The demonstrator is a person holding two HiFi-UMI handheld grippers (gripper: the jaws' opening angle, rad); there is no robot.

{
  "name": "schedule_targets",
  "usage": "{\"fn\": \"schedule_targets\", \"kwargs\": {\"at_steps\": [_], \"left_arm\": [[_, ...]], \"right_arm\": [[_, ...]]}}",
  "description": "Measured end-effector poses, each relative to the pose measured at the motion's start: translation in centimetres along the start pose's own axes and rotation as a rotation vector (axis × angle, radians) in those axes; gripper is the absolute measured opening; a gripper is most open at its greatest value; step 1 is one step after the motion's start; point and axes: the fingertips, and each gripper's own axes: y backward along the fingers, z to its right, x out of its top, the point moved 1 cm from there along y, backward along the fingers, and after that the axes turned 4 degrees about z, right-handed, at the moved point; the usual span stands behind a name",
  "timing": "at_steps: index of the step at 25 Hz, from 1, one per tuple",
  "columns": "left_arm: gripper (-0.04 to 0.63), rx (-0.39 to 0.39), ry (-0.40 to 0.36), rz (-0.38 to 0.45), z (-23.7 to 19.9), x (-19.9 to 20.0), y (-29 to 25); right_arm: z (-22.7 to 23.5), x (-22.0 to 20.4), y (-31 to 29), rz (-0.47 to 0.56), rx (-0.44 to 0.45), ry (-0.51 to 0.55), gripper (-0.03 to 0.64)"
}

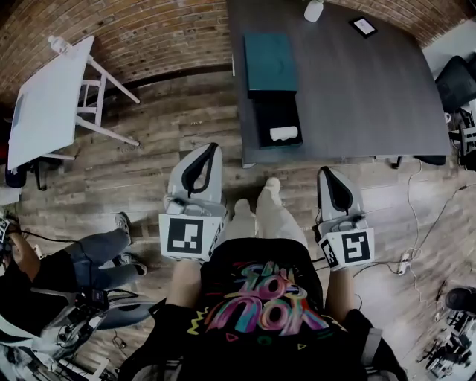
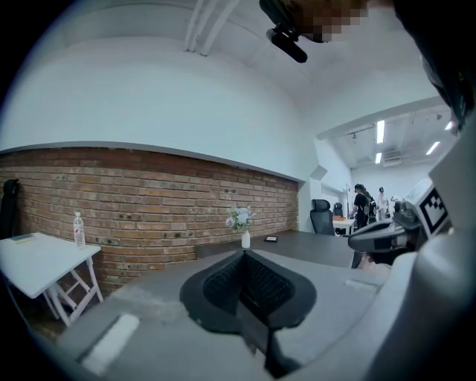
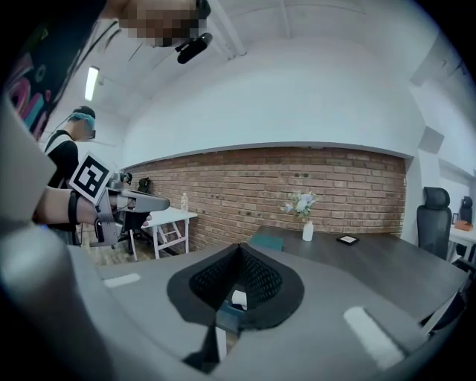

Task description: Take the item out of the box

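There are two grippers and both have their jaws closed on nothing: the left gripper (image 1: 211, 149) and the right gripper (image 1: 326, 173) are held side by side short of the dark worktop (image 1: 372, 97). On that worktop I count one teal box (image 1: 271, 63), one white vase (image 1: 314, 10) and one small black-framed slab (image 1: 363, 27). The box's black part lies open towards the near edge, and a single white item (image 1: 283, 134) sits inside it, well apart from both grippers. Off to the left stands one white folding table (image 1: 44, 97) carrying one bottle (image 1: 58, 45).

Only the head view looks down into the box and shows a person seated (image 1: 82, 260) low on the left. The right gripper view catches a sliver of the item (image 3: 238, 299) behind its jaws. Both gripper views show the flowers in the vase (image 2: 245, 238), which the head view does not. The left gripper view alone shows two people standing (image 2: 364, 205) in a far room.
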Motion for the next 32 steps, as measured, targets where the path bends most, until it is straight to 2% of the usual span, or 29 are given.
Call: {"fn": "schedule_targets", "kwargs": {"at_steps": [5,10,17,25,32], "left_arm": [[0.000,0.024,0.012,-0.008,-1.1,-0.5,-0.9],[0.000,0.066,0.029,0.015,-2.7,0.3,-2.9],[0.000,0.093,0.029,0.029,-4.7,1.3,-8.0],[0.000,0.095,-0.026,0.065,-4.9,3.7,-15.4],[0.000,0.124,-0.061,0.101,-4.6,5.7,-19.7]], "right_arm": [[0.6,-0.3,-1.6,-0.033,0.027,0.017,-0.002],[1.8,0.5,-4.6,-0.022,0.059,0.034,-0.002],[4.5,1.3,-9.8,-0.019,0.089,0.038,0.000],[9.2,3.2,-15.4,0.032,0.143,0.060,-0.002],[12.8,4.4,-18.5,0.079,0.179,0.064,-0.002]]}}
